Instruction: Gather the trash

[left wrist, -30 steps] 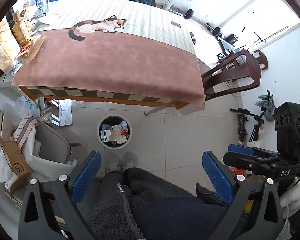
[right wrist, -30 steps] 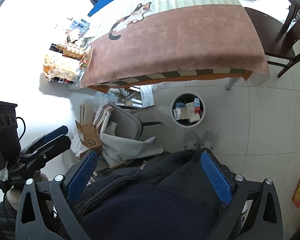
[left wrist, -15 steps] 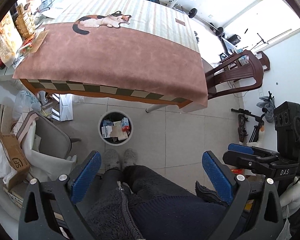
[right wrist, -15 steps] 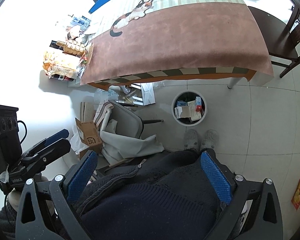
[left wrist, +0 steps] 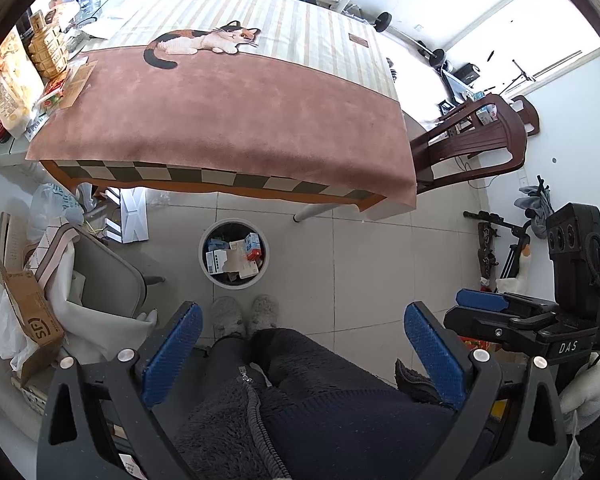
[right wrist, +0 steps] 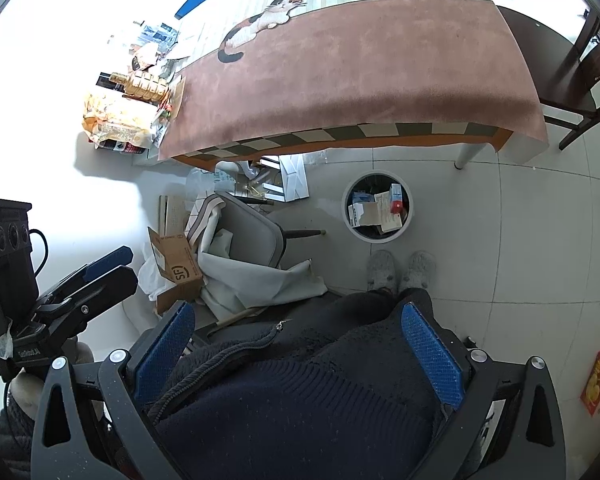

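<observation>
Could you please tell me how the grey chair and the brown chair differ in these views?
The grey chair stands clear of the table, draped with cloth; the brown chair is bare and tucked against the table's end. The grey one looks padded, the brown one slatted and wooden-looking. Both stand upright on the tiled floor.

The bench (left wrist: 228, 120) wears a rust-brown cloth with a cream-and-olive checked border, orange trim and a pale striped far half bearing a calico cat (left wrist: 204, 42) (white, black, orange). The round bin (left wrist: 234, 255) is white-rimmed, holding white, blue and red cartons. Each hand-held gripper (left wrist: 300, 352) (right wrist: 296, 350) has blue dimpled pads on black arms.
</observation>
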